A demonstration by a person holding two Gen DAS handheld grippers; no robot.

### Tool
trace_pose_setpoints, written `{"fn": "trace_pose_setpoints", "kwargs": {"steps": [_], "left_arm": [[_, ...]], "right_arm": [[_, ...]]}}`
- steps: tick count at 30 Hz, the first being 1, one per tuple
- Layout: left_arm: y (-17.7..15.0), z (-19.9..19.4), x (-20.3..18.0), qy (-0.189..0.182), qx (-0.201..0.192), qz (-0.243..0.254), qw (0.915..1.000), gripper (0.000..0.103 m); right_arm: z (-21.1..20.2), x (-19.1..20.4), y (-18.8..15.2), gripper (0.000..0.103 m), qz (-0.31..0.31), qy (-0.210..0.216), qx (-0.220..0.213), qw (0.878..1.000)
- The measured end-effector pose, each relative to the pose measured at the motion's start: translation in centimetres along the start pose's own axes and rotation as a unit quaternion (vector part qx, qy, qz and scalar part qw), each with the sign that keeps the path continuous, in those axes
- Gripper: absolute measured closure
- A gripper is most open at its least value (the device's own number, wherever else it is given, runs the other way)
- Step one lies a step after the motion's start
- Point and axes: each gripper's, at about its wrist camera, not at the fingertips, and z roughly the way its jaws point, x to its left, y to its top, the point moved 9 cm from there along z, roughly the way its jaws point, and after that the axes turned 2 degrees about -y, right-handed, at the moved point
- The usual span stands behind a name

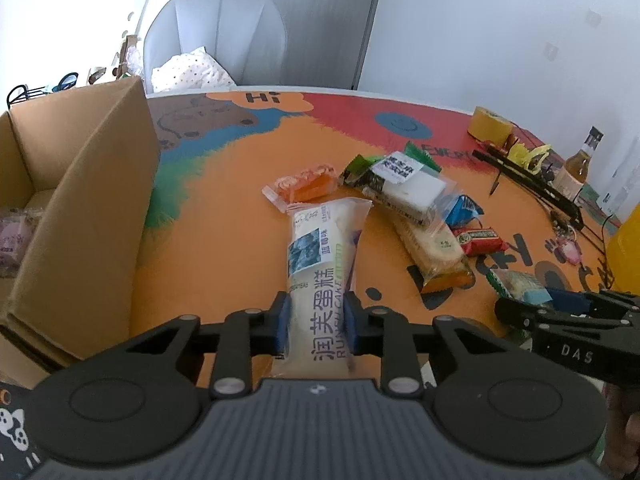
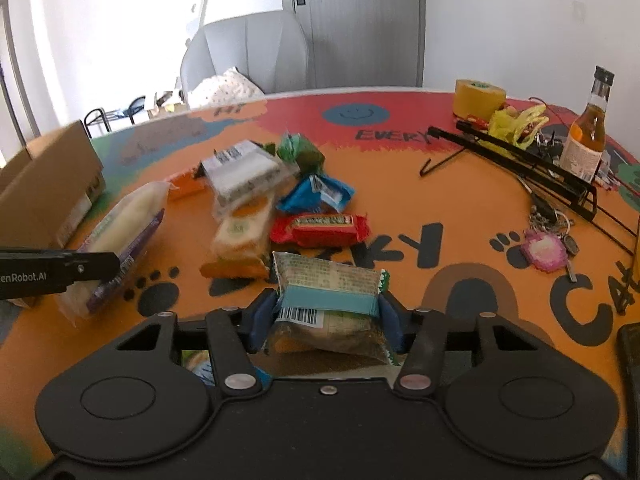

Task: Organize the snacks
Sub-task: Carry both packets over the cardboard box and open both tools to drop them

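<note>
My left gripper (image 1: 315, 325) is shut on a long white cake packet (image 1: 320, 264) with blue print, held just above the orange table. The packet also shows in the right wrist view (image 2: 116, 236). My right gripper (image 2: 326, 316) is shut on a pale green snack packet with a teal band (image 2: 328, 292). Loose snacks lie in a pile mid-table: a red bar (image 2: 320, 228), a blue packet (image 2: 316, 194), a clear-wrapped white packet (image 2: 244, 172), a green packet (image 2: 300, 150), an orange packet (image 1: 306, 186). An open cardboard box (image 1: 76, 184) stands at the left.
At the right stand a yellow tape roll (image 2: 478, 98), a glass bottle (image 2: 588, 128), a black wire rack (image 2: 520, 160) and keys with a pink fob (image 2: 546, 248). A grey chair (image 1: 216, 40) sits behind the table. The box holds a pink packet (image 1: 12, 236).
</note>
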Motion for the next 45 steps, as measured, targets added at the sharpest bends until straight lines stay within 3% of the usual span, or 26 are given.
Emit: {"fn": "trace_pose_setpoints", "kwargs": {"steps": [21,33,45], "left_arm": [[4.3,-6.1,1.8,0.009,-0.073,-0.003,0.9973,0.077],[6.9,-10.1,5.6,0.038,-0.117,-0.015,0.9923,0.077],[7.3,-12.4,9.9,0.069,-0.134,-0.044,0.9876,0.077]], "right_arm": [[-2.3,5.7,5.6,0.051,-0.011,0.069,-0.064,0.995],[-3.5,10.6,8.2,0.051,-0.034,0.107,-0.090,0.990],[-3.8,16.5,10.0,0.051,-0.057,0.140,-0.094,0.984]]}}
